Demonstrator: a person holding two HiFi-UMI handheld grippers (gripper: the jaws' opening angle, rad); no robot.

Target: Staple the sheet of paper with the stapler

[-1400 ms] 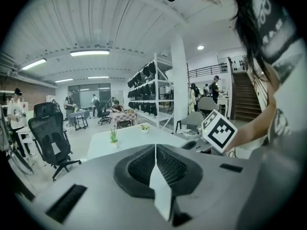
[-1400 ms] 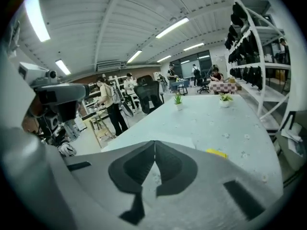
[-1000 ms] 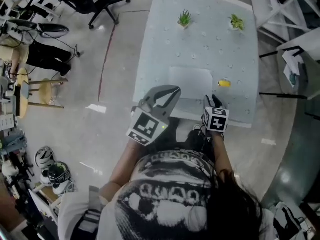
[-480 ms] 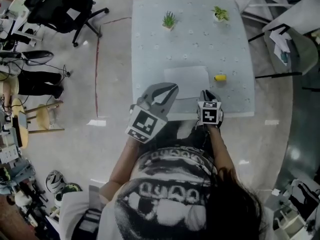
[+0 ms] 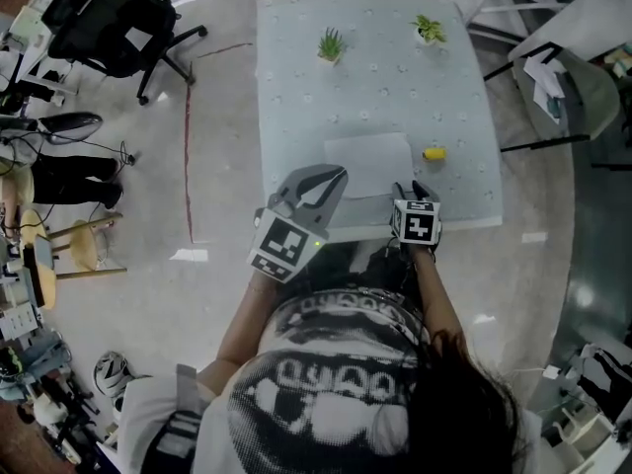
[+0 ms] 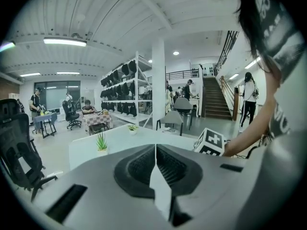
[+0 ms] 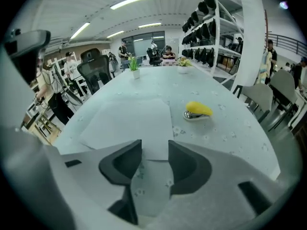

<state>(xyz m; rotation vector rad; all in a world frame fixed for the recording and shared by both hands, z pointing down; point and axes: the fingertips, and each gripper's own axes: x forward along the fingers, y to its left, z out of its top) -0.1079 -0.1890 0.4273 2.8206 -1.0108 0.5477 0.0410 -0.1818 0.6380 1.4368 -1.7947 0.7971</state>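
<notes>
A white sheet of paper (image 5: 367, 164) lies flat near the front of the pale patterned table (image 5: 296, 136). Just right of it sits a small yellow stapler (image 5: 434, 153). My left gripper (image 5: 331, 178) hovers over the table's near edge at the sheet's left corner, its jaws pressed together with nothing in them (image 6: 155, 150). My right gripper (image 5: 412, 191) hangs over the near edge, tilted down. Its jaws are opening and hold nothing (image 7: 154, 159). The paper (image 7: 129, 121) shows past the gap and the stapler (image 7: 198, 110) lies ahead to the right.
Two small potted plants (image 5: 332, 43) (image 5: 428, 30) stand at the table's far end. A black office chair (image 5: 118, 18) is on the floor to the left, and white frames (image 5: 513, 8) to the right. People sit at desks in the distance.
The head view has swung, so the table sits further left and higher. My left gripper has crept a little toward the paper. The right gripper stays at the near edge.
</notes>
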